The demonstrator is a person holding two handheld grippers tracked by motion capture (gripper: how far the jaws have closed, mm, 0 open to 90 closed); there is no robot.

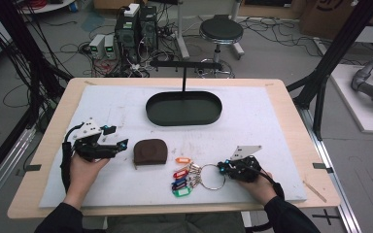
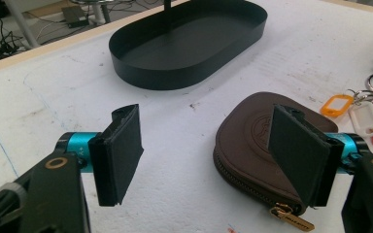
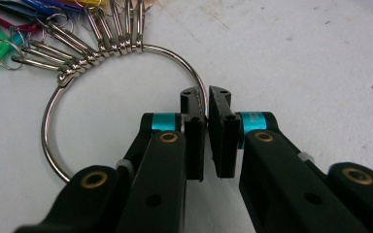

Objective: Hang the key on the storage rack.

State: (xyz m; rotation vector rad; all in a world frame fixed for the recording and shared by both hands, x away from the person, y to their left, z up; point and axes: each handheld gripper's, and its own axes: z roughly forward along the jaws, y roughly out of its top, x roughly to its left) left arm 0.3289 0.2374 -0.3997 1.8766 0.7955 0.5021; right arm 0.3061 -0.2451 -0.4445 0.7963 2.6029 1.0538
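Note:
A large metal key ring (image 1: 213, 176) lies on the white mat with several coloured key tags (image 1: 180, 180) clipped to its left side. My right gripper (image 1: 222, 169) is shut on the ring's right arc; in the right gripper view the wire of the key ring (image 3: 53, 107) passes between the closed pads of the right gripper (image 3: 206, 104). A brown zip pouch (image 1: 150, 151) lies left of the tags. My left gripper (image 1: 120, 144) hovers open just left of it; in the left gripper view the pouch (image 2: 245, 141) sits partly behind the right pad of the left gripper (image 2: 209, 150).
A black oval tray (image 1: 183, 108) with an upright T-stand (image 1: 184, 65) sits at the mat's far middle. The tray (image 2: 189, 43) lies beyond the pouch. Bare white mat (image 1: 272, 126) spreads on both sides, and the wooden table edge (image 1: 175, 211) runs along the front.

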